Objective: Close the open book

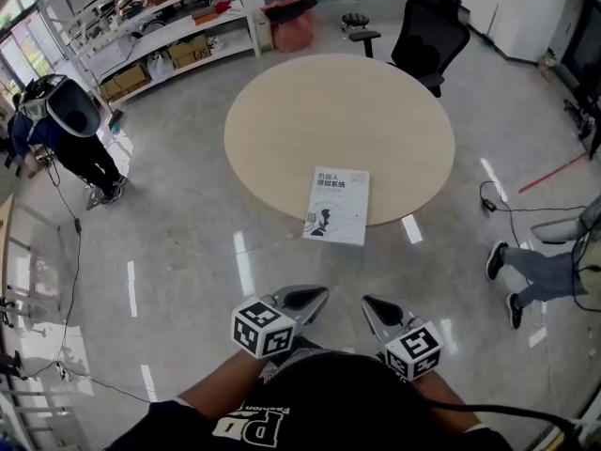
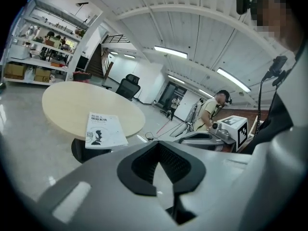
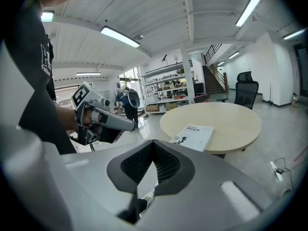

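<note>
A white book (image 1: 338, 205) lies shut, cover up, at the near edge of the round beige table (image 1: 282, 120); one corner hangs over the rim. Both grippers hover over the floor close to my body, well short of the table. My left gripper (image 1: 315, 296) is shut with nothing in it, and so is my right gripper (image 1: 373, 303). In the left gripper view the book (image 2: 103, 130) lies ahead to the left, beyond the shut left gripper (image 2: 157, 146). The right gripper view shows the book (image 3: 193, 135) ahead of the shut right gripper (image 3: 153, 150).
A black office chair (image 1: 427, 31) and a small stool (image 1: 357, 26) stand behind the table. Shelves (image 1: 160, 26) with boxes line the back left. A person (image 1: 70, 120) stands at the left. Another person's legs (image 1: 535, 275) and floor cables (image 1: 498, 200) are at the right.
</note>
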`<state>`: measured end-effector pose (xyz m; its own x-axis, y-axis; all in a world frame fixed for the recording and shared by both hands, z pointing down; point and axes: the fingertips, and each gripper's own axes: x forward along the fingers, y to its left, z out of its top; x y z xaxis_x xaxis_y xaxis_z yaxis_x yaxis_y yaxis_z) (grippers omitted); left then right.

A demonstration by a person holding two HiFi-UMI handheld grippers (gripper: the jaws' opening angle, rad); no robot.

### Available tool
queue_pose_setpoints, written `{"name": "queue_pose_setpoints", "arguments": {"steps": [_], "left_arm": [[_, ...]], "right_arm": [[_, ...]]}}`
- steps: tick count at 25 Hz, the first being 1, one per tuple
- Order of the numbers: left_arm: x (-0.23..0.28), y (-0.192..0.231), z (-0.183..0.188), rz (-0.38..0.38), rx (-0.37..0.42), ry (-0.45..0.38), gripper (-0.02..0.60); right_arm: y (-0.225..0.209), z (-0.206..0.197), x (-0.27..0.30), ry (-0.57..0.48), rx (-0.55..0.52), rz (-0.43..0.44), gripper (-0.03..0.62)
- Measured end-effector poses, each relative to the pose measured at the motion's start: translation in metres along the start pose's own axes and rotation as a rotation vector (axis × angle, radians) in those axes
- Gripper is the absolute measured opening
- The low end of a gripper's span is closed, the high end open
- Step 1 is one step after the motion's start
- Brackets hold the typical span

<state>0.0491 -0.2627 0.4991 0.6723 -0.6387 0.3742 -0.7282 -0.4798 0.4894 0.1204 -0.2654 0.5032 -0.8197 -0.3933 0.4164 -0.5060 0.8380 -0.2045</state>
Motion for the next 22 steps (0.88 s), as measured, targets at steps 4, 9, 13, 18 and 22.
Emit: {"name": "queue_pose_setpoints", "arguments": {"steps": [4,9,13,18,22], "left_arm": [[0.004,-0.038,-0.027,0.046,0.001,0.004,0.008],[0.004,-0.058,-0.035,0.061,-0.017,-0.02,0.008],[-0.001,-0.053,-0.035,0.063,-0.014,-0.014,0.008],[-0.017,-0.048,-0.031,0.048,0.064,0.015,0.008],[-0.044,-0.031,-0.029,0.042,0.078,0.013,0.008]], "right_arm": [[0.003,-0.021,-0.038,-0.009,0.025,0.032,0.008],[0.007,-0.042,-0.061,0.005,0.042,0.045,0.008],[0.013,-0.043,-0.063,-0.006,0.029,0.015,0.008],[0.029,-0.034,-0.051,-0.035,0.069,-0.025,0.008],[0.048,-0.028,-0.031,-0.034,0.075,-0.035,0.008]]}}
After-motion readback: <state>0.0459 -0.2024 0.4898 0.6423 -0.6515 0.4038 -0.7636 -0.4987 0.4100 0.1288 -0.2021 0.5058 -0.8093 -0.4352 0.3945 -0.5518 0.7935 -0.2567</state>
